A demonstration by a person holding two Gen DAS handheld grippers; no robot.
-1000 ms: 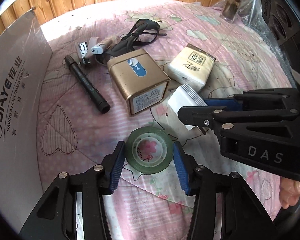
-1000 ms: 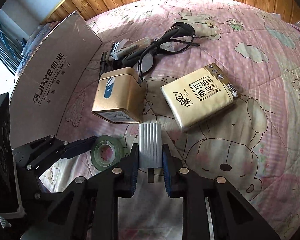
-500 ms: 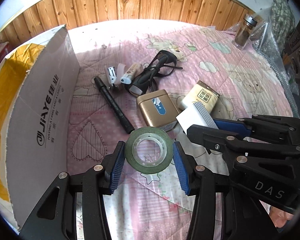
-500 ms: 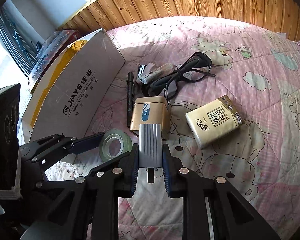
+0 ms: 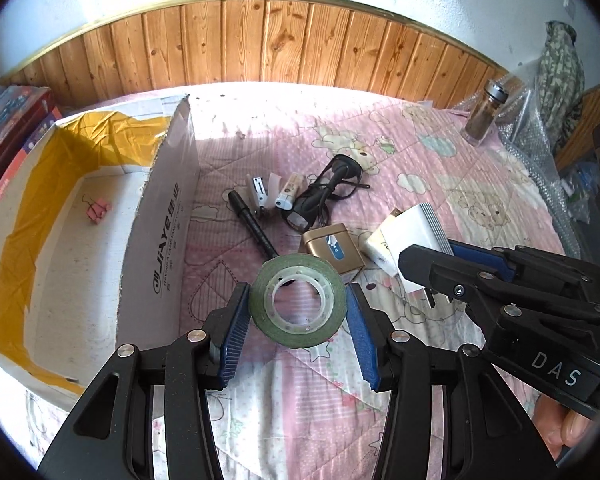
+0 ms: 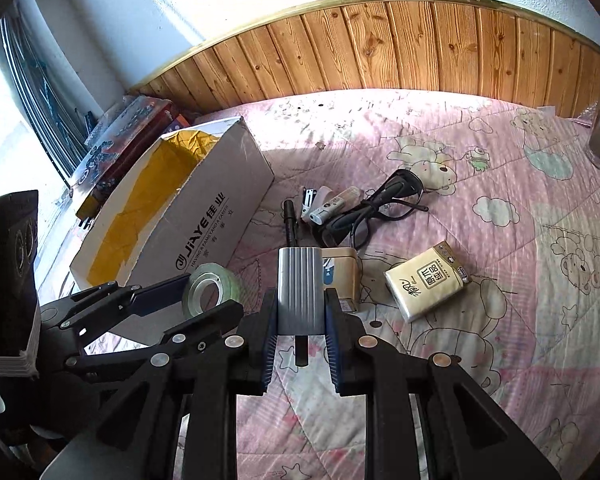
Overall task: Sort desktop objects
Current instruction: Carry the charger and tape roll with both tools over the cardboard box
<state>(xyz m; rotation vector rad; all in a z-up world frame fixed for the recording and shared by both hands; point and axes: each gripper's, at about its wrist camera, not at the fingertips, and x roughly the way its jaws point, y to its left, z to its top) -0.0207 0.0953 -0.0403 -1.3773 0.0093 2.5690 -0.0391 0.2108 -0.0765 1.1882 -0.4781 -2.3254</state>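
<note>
My left gripper (image 5: 298,312) is shut on a green roll of tape (image 5: 298,304) and holds it above the pink quilt. The same tape roll (image 6: 210,290) shows between the left fingers in the right wrist view. My right gripper (image 6: 300,318) is shut on a ribbed grey plug adapter (image 6: 300,284), also lifted; the adapter (image 5: 414,236) appears at the right of the left wrist view. On the quilt below lie a gold tin (image 5: 332,252), a tissue pack (image 6: 426,280), black glasses (image 6: 380,204), a black pen (image 5: 252,230) and a small stapler (image 5: 260,194).
An open white cardboard box (image 5: 168,216) with yellow tape inside stands at the left; a pink binder clip (image 5: 98,210) lies in it. A glass jar (image 5: 486,112) stands at the far right by the wooden wall panel. Boxes (image 6: 128,136) are stacked behind the carton.
Both grippers have risen with the tape roll and the adapter in them. The objects on the quilt look smaller, and the inside of the cardboard box has come into view.
</note>
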